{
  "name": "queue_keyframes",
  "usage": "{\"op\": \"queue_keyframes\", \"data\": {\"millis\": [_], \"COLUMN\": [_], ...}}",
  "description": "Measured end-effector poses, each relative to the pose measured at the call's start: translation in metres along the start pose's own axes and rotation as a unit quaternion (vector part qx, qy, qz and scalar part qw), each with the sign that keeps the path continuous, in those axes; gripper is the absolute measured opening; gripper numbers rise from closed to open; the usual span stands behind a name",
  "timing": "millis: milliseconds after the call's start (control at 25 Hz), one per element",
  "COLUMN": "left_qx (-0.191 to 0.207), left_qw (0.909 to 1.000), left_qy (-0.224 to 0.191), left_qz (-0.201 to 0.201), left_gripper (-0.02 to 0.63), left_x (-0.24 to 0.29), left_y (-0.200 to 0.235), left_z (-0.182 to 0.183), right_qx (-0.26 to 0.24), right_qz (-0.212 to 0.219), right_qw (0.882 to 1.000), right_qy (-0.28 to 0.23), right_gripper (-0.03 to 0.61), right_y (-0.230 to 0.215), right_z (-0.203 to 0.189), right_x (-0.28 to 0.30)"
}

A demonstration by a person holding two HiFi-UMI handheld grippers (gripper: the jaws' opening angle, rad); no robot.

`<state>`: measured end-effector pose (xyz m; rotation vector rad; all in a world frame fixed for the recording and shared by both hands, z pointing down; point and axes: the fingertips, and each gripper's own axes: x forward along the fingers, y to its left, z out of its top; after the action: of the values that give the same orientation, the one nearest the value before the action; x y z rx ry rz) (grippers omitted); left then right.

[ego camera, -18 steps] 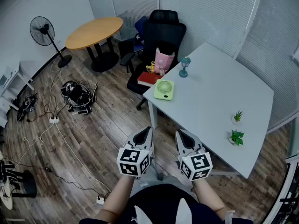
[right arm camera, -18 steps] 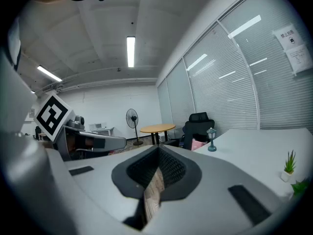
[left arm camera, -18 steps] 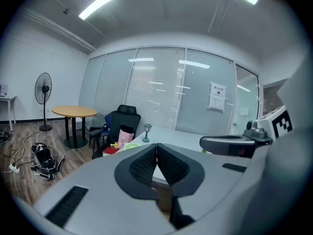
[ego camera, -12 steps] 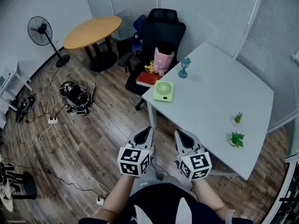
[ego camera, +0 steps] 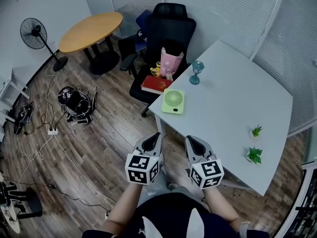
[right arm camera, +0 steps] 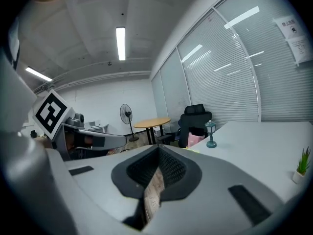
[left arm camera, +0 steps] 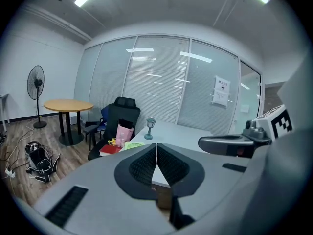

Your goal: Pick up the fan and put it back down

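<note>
Since the earlier frames the whole room had slid in the head view: the green fan (ego camera: 173,101) sat a little lower in the picture and the pedestal fan (ego camera: 33,33) nearer the left edge, while both grippers kept their spots at the bottom. That green fan rested on the near corner of the white bench (ego camera: 233,98), apparently lying flat with its grille up, though the steep view left that uncertain. Just beyond the fan on the bench stood a small teal lantern (ego camera: 196,72). Off the bench edge beside the fan, a red book (ego camera: 156,85) and a pink bag (ego camera: 170,63) sat on a black office chair (ego camera: 171,24). Two small potted plants (ego camera: 256,131) stood well apart from the fan, along the bench's right side. The left gripper (ego camera: 157,136) and right gripper (ego camera: 188,139) hung side by side on the near side of the fan, well apart from it. The left's fingers (left arm camera: 142,164) were pressed together on nothing, and the right's fingers (right arm camera: 172,166) likewise met with nothing between them.
</note>
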<state>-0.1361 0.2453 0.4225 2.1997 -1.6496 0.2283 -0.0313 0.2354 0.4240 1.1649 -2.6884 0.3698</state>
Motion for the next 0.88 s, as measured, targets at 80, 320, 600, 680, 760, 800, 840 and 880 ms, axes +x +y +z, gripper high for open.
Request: {"op": "queue_keyframes", "data": {"millis": [80,320,600,680,760,800,840,880], "left_qx": [0.001,0.009,0.004,0.003,-0.001,-0.003,-0.003,-0.002], "left_qw": [1.0000,0.9997,0.9989,0.9986,0.9981,0.9978,0.9975,0.9972], "left_qy": [0.004,0.021,0.044,0.049,0.056,0.060,0.065,0.069], "left_qz": [-0.005,-0.006,-0.018,-0.019,-0.025,-0.028,-0.029,-0.028], "left_gripper": [0.023,0.025,0.026,0.029,0.108,0.167,0.186,0.202], "left_x": [0.014,0.055,0.086,0.094,0.102,0.107,0.111,0.116], "left_y": [0.009,0.039,0.066,0.074,0.082,0.085,0.089,0.093], "left_z": [0.005,0.022,0.033,0.034,0.035,0.035,0.034,0.034], "right_qx": [0.003,0.012,0.036,0.045,0.054,0.058,0.062,0.067], "right_qz": [-0.004,-0.015,-0.023,-0.025,-0.029,-0.030,-0.032,-0.032], "right_qw": [1.000,1.000,0.999,0.998,0.997,0.997,0.996,0.996], "right_qy": [0.004,0.008,0.024,0.033,0.042,0.046,0.050,0.054], "right_gripper": [0.005,0.006,0.053,0.104,0.147,0.165,0.178,0.195], "right_y": [-0.007,-0.029,-0.045,-0.051,-0.056,-0.059,-0.062,-0.064], "right_z": [0.003,0.019,0.025,0.024,0.022,0.021,0.020,0.019], "right_x": [0.017,0.062,0.099,0.108,0.118,0.122,0.126,0.129]}}
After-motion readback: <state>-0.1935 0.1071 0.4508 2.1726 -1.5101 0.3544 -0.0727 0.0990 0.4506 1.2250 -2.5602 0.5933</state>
